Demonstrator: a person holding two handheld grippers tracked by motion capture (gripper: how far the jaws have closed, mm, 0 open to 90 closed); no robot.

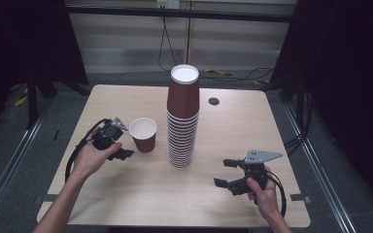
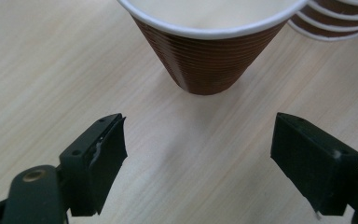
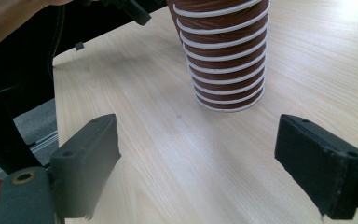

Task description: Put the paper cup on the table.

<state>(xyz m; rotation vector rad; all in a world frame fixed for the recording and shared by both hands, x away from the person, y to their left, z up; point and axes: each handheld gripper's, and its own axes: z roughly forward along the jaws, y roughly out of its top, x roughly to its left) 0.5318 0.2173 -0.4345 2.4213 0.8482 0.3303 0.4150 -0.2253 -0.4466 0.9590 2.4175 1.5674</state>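
Note:
A single brown paper cup (image 1: pixel 143 134) with a white inside stands upright on the table (image 1: pixel 136 194), left of a tall stack of upside-down brown cups (image 1: pixel 183 121). My left gripper (image 1: pixel 122 141) sits just left of the single cup, open, its jaws wide apart with bare wood between them. In the left gripper view the cup (image 2: pixel 209 56) stands a little ahead of the gripper (image 2: pixel 198 154), apart from both jaws, with the stack's rims (image 2: pixel 340 18) at the upper right. My right gripper (image 1: pixel 223 172) rests open at the front right, pointing toward the stack (image 3: pixel 226 56), nothing between its jaws (image 3: pixel 198 158).
A small dark cable hole (image 1: pixel 213 101) lies in the table top behind the stack. Black frame posts and cables stand on the floor around the table. In the right gripper view the person's left forearm (image 3: pixel 9 18) crosses the far side.

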